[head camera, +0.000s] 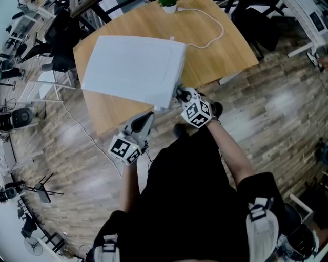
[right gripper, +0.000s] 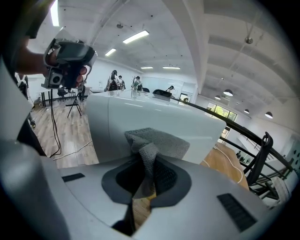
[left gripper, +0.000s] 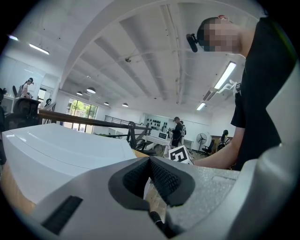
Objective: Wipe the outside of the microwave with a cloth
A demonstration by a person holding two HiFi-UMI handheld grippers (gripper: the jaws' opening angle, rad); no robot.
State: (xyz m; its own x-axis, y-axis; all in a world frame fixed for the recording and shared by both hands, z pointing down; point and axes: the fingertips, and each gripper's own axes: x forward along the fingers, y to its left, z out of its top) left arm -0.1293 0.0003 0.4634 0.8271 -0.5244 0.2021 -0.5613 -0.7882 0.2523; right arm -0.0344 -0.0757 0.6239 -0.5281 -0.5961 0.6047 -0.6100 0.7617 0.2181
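A light-brown wooden table (head camera: 220, 46) with a rounded top stands on a grey-brown wood-plank floor (head camera: 277, 107). A white box-shaped microwave (head camera: 133, 69) sits directly on it, filling the middle and the 9 o'clock side, its near corner reaching the table's 6 o'clock edge. At 12 o'clock, on the far edge, stands a small green plant in a white pot (head camera: 169, 6). From just beside the pot a thin white cord (head camera: 212, 30) loops out toward 2 o'clock and curves back to the microwave's far corner
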